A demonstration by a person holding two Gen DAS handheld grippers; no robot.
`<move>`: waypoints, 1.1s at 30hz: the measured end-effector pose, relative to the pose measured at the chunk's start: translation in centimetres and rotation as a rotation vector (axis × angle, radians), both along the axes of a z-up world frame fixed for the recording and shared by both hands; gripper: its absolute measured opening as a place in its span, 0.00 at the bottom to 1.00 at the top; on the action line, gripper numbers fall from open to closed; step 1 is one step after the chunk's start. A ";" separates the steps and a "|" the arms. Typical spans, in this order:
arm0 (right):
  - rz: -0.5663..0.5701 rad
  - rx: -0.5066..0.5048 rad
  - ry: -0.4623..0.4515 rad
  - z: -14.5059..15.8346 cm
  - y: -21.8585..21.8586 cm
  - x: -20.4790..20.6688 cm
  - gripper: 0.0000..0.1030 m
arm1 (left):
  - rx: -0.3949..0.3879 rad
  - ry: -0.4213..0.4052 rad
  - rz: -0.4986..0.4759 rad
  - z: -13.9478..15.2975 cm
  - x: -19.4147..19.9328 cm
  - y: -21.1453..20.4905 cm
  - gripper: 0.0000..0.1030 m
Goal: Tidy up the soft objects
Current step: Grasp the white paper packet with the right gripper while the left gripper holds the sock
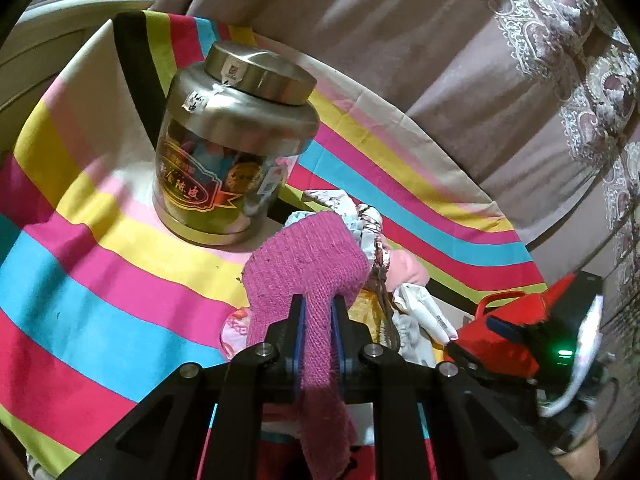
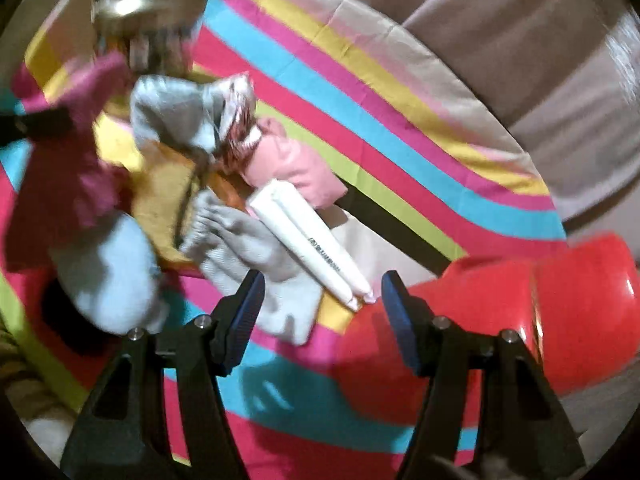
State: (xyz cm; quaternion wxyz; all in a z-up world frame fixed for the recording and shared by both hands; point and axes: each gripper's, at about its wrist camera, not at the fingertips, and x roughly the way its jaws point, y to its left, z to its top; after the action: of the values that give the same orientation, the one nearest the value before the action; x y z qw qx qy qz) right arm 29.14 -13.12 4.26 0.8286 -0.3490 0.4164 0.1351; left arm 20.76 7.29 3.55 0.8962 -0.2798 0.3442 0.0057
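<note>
My left claw (image 1: 318,304) is clamped tight on a magenta knitted sock (image 1: 308,264), lifted above the striped cloth (image 1: 80,248). My right claw (image 2: 322,288) stands wide with nothing between its pads, over the pile of soft things: a grey sock (image 2: 248,248), a light blue sock (image 2: 108,276) and a pink sock (image 2: 296,164), all lying in front of the metal jar (image 1: 236,140). A white tube (image 2: 316,244) rests among them. A red basket (image 2: 520,300) sits farther from the jar, right of the pile.
</note>
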 end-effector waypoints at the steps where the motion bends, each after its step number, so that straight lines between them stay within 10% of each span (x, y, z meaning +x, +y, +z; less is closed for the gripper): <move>1: 0.006 -0.027 0.002 -0.6 0.2 0.4 0.62 | -0.001 0.000 0.000 0.0 0.0 0.1 0.13; 16: 0.028 -0.161 0.096 -5.4 1.2 6.4 0.62 | 0.001 0.013 -0.004 -0.6 0.4 -0.2 0.13; 19: 0.011 -0.127 0.117 -5.5 0.7 7.4 0.47 | 0.004 0.016 -0.009 -0.8 0.5 -0.3 0.13; 33: -0.022 0.121 0.081 -0.3 -2.0 2.3 0.39 | 0.006 0.004 -0.016 -0.7 0.3 -0.6 0.13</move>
State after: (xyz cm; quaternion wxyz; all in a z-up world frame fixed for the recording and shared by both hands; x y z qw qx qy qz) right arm 31.49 -15.15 3.97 0.8321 -0.2878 0.4444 0.1650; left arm 21.05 6.66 2.88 0.8964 -0.2741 0.3484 0.0000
